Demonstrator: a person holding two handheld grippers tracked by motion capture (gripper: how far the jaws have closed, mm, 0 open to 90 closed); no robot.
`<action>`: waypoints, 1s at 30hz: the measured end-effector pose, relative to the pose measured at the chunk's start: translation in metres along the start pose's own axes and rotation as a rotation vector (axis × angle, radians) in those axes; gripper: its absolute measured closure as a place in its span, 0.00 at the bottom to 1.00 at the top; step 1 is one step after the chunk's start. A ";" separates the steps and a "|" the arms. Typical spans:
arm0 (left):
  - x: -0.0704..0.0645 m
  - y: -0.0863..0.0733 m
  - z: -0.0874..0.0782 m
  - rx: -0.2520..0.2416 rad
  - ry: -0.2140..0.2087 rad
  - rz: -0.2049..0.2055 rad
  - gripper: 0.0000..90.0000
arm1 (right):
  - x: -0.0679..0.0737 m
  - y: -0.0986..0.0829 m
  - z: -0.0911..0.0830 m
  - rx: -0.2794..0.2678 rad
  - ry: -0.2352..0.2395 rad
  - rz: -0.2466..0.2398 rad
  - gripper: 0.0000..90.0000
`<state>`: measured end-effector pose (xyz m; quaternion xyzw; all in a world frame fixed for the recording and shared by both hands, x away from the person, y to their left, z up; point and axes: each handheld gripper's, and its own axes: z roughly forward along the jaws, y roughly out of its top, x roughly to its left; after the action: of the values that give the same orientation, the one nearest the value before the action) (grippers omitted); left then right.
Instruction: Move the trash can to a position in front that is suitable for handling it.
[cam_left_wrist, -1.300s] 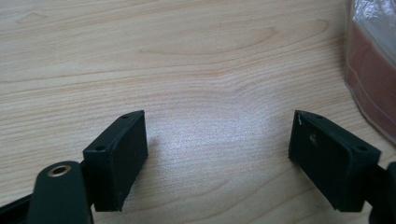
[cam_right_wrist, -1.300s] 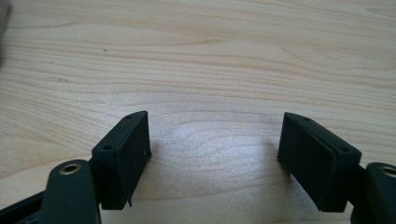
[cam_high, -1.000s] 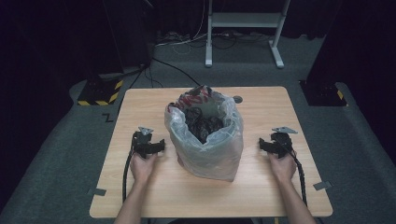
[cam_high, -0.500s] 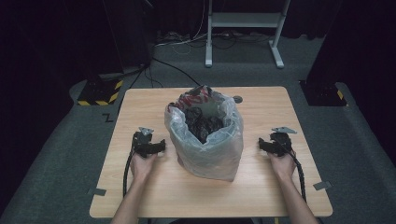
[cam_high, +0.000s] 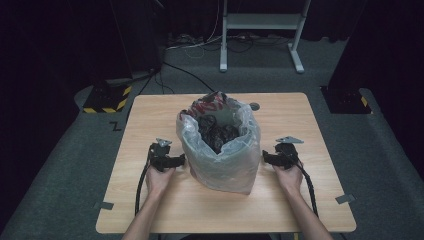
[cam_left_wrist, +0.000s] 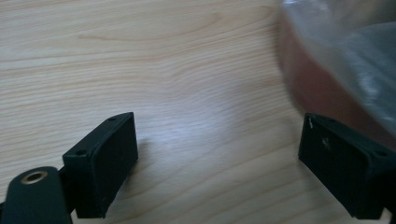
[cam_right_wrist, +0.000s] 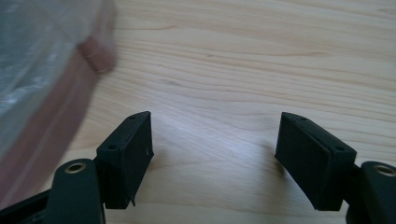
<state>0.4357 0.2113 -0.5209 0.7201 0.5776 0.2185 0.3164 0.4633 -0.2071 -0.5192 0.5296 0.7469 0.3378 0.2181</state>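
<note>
Clear plastic bag (cam_high: 222, 150) stands upright mid-worktop (cam_high: 150, 210), mouth open, dark items inside. Left tool (cam_high: 172, 161) rests on the worktop just beside the bag's left side, jaws spread wide, gripping nothing; bag edge (cam_left_wrist: 345, 70) lies next to one jaw. Right tool (cam_high: 270, 157) rests just beside the bag's right side, jaws likewise spread, empty; bag (cam_right_wrist: 42, 70) lies off to one side.

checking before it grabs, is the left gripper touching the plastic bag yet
Cannot tell. In the left gripper view the open left gripper has one jaw right at the plastic bag, with no plain gap or contact visible.
</note>
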 end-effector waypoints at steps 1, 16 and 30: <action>-0.003 0.001 0.000 -0.005 -0.002 0.001 0.13 | 0.003 0.001 0.001 0.006 0.013 -0.004 0.30; -0.022 0.006 0.012 -0.027 -0.007 -0.015 0.17 | 0.040 0.012 0.017 0.004 0.091 -0.030 0.31; -0.035 0.017 0.016 -0.023 0.006 0.020 0.20 | 0.047 0.014 0.019 -0.002 0.084 -0.025 0.36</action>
<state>0.4500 0.1720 -0.5188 0.7215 0.5686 0.2306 0.3209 0.4689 -0.1547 -0.5197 0.5055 0.7615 0.3578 0.1913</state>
